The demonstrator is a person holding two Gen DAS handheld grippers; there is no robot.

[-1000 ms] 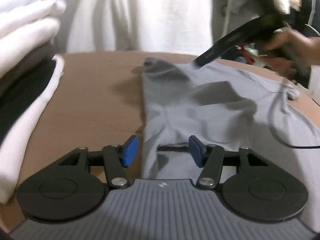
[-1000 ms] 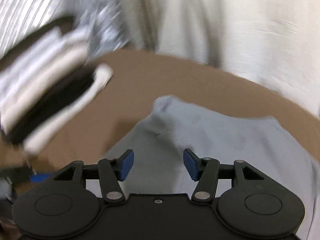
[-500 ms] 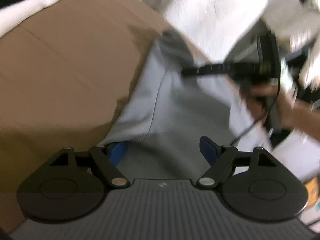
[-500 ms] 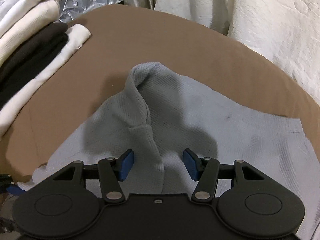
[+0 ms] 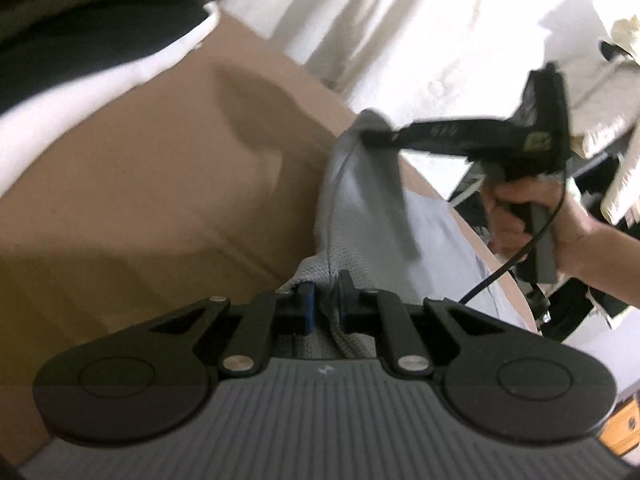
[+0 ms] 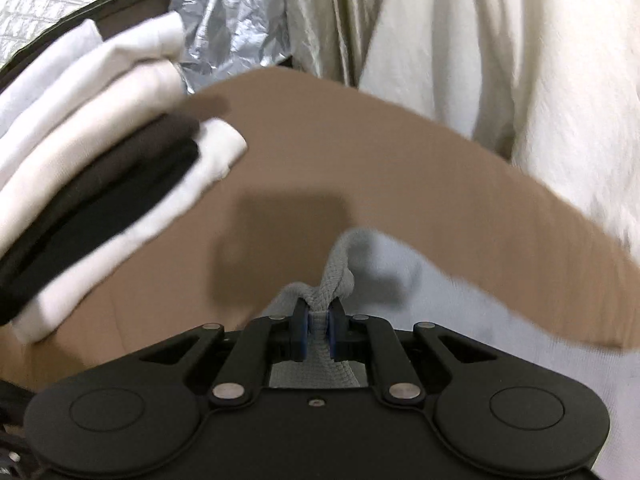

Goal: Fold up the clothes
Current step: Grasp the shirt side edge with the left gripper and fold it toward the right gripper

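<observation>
A grey knit garment (image 5: pixel 360 220) lies on the brown table (image 5: pixel 140 200), one edge lifted between both grippers. My left gripper (image 5: pixel 325 304) is closing, its blue pads pinching a bunched fold of the grey cloth at the near end. In the left wrist view my right gripper (image 5: pixel 370 136) grips the far corner of the same garment, held by a person's hand (image 5: pixel 528 216). The right wrist view shows the right gripper (image 6: pixel 319 322) closing, with the grey garment (image 6: pixel 332 280) pressed between its pads and pale cloth spread to the right.
A stack of folded white and black clothes (image 6: pixel 100 184) sits at the table's left side, also seen as folded clothes (image 5: pixel 80 52) top left. White drapery (image 6: pixel 500 60) hangs behind the table. A black cable (image 5: pixel 516 256) trails from the right gripper.
Both grippers went from open over the grey garment to closed on its folds. The left view rolled and dropped to the cloth's edge; the right gripper moved to the garment's raised corner.
</observation>
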